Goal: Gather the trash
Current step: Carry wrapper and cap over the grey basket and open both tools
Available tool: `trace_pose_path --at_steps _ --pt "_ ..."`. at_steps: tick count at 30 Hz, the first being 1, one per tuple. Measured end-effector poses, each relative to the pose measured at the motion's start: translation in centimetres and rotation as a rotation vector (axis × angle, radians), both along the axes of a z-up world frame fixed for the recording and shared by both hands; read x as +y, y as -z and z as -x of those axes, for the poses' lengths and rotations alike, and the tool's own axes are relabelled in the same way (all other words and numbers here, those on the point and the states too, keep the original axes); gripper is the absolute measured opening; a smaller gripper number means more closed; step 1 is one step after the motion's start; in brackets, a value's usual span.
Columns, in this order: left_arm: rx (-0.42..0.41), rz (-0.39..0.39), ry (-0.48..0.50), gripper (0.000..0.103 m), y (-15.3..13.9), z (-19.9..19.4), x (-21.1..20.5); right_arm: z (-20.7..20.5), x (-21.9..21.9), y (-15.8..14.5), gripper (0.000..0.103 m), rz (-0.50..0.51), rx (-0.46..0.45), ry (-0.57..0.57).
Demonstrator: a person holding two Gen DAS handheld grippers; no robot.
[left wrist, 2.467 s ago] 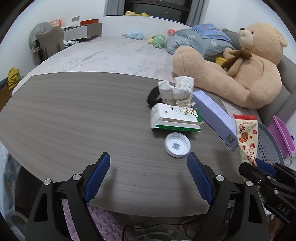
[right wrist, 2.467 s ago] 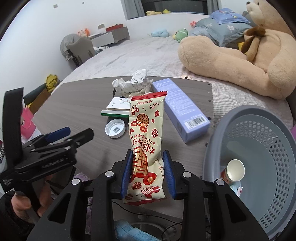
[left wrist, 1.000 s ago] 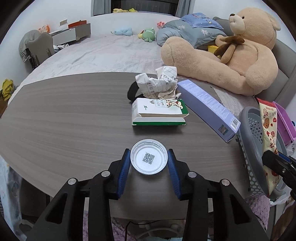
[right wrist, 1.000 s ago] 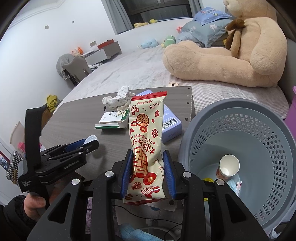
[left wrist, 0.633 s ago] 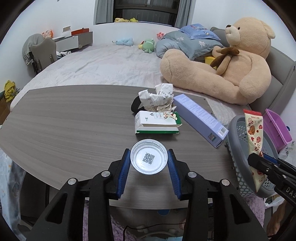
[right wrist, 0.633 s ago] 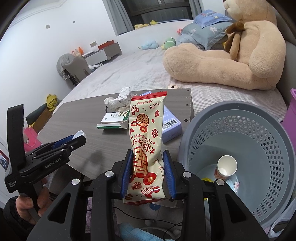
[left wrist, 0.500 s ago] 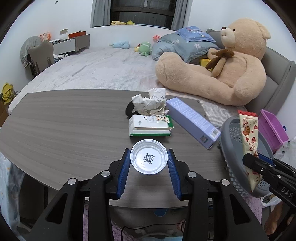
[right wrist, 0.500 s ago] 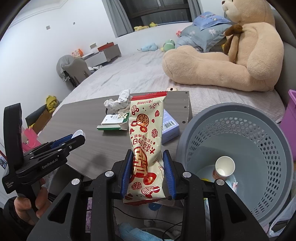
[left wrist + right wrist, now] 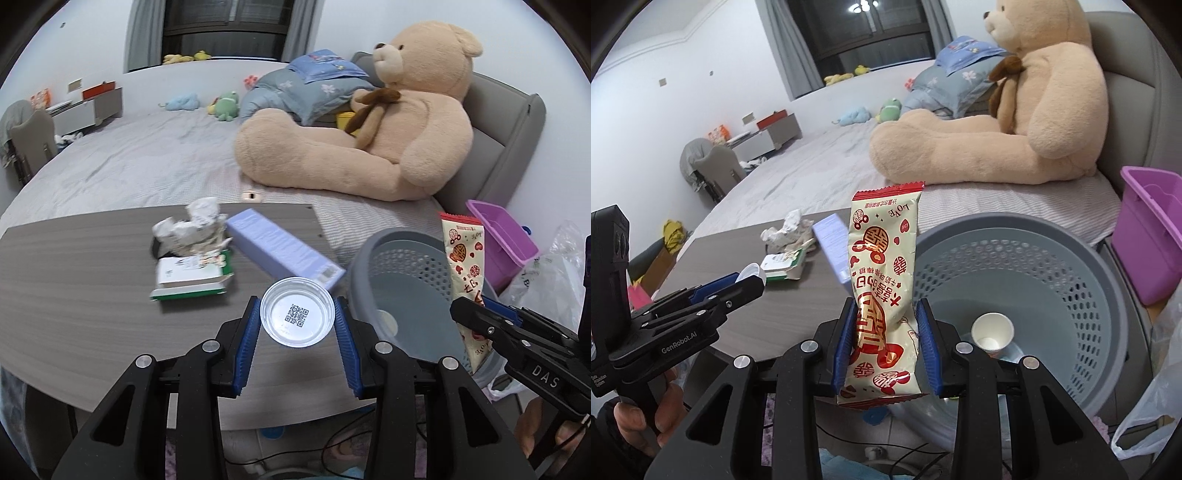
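Observation:
My left gripper (image 9: 297, 317) is shut on a clear plastic lid (image 9: 297, 312) with a QR code, held above the table's right end, close to the grey perforated basket (image 9: 373, 254). My right gripper (image 9: 886, 325) is shut on a red and cream snack wrapper (image 9: 882, 266), held upright at the basket's (image 9: 1108, 295) left rim. A paper cup (image 9: 991, 330) lies in the basket. Crumpled paper (image 9: 192, 229), a green and white carton (image 9: 192, 275) and a lilac box (image 9: 280, 247) lie on the grey wooden table (image 9: 74, 295).
A bed with a large teddy bear (image 9: 369, 136) lies beyond the table. A purple bin (image 9: 1152, 229) and a clear plastic bag (image 9: 1160, 387) stand to the right of the basket. A chair (image 9: 709, 166) stands far left.
My left gripper closed on the lid, lifted it off the table and carried it right toward the basket. My right gripper moved the wrapper right to the basket's rim.

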State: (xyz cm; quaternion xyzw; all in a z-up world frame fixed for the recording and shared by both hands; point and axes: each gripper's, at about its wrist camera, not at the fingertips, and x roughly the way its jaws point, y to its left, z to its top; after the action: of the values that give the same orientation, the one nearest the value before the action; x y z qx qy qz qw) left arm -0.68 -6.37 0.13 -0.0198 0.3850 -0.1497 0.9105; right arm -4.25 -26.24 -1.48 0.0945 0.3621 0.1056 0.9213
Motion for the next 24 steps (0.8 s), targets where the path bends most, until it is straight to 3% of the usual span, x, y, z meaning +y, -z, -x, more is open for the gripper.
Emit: trace_pose_path --at_steps 13,24 --pt "0.039 -0.023 0.150 0.039 0.7 -1.8 -8.9 0.4 -7.2 1.0 0.033 -0.038 0.019 0.136" --pt "0.052 -0.046 0.210 0.039 1.5 -3.3 -13.2 0.0 -10.9 3.5 0.033 -0.039 0.095 0.186"
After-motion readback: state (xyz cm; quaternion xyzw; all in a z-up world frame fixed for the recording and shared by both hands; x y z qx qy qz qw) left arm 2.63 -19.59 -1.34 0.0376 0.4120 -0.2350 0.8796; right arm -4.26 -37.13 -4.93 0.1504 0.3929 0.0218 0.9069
